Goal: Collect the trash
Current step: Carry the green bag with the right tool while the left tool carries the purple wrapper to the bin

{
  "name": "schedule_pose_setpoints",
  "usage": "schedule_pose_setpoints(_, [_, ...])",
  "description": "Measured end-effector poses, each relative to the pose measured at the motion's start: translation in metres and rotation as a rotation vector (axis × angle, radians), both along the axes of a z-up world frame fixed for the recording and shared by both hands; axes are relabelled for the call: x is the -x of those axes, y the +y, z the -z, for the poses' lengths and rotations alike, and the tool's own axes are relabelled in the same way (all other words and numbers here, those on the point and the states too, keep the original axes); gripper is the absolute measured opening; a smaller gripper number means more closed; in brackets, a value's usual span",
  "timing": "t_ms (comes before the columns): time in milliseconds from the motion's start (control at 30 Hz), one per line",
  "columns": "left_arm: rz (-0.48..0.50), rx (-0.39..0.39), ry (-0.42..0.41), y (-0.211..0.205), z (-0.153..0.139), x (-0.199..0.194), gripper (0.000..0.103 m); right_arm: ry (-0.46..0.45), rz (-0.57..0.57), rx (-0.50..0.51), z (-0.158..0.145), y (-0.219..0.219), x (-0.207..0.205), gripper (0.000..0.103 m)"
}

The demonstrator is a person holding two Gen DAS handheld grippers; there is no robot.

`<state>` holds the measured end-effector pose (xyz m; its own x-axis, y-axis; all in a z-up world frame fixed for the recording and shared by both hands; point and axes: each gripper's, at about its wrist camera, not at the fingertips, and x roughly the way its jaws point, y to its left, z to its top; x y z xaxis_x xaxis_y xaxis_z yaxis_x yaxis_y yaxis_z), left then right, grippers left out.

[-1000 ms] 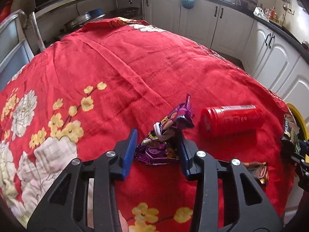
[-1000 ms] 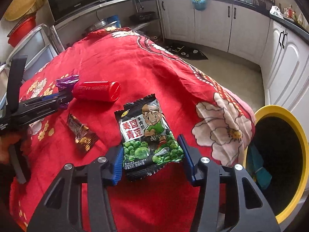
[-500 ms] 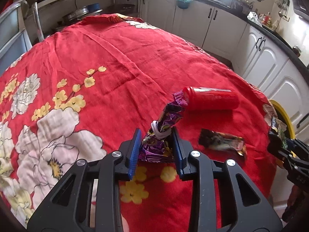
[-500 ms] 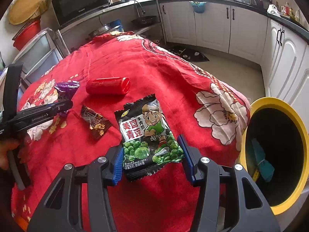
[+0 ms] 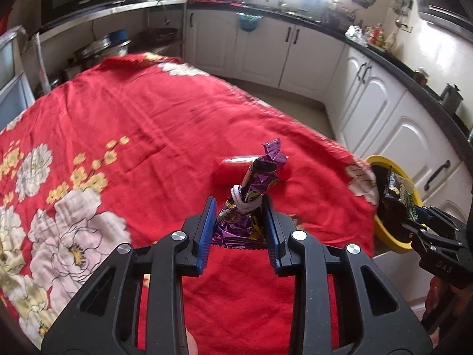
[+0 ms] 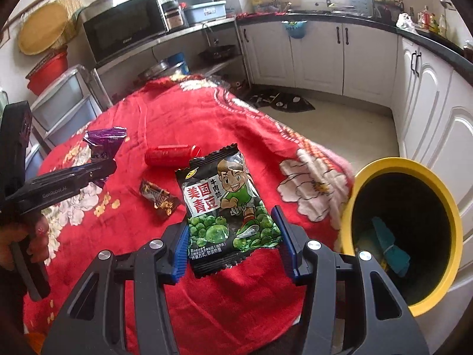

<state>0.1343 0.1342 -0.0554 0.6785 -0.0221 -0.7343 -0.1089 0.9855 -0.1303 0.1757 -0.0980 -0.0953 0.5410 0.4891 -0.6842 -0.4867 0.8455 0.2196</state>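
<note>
My left gripper is shut on a crumpled purple snack wrapper and holds it above the red flowered tablecloth. The wrapper and left gripper also show in the right wrist view. My right gripper is shut on a green pea snack bag, held above the table edge beside the yellow trash bin. The bin and bag show at the right of the left wrist view. A red can and a brown wrapper lie on the cloth.
The bin stands on the floor off the table's right edge, with some blue trash inside. White kitchen cabinets run along the far wall. A microwave sits on a shelf behind the table. The red can lies behind the purple wrapper.
My left gripper closed on the purple wrapper and lifted it off the cloth. My right gripper kept the green bag and rose a little, close beside the bin.
</note>
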Motion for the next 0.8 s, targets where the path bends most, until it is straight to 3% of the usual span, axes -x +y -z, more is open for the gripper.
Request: schedule_pose_setpoints(800, [0.156, 0.026, -0.113, -0.091, -0.045, -0.025, 0.024, -0.122, 0.189, -0.037, -0.044, -0.089, 0.010, 0.049])
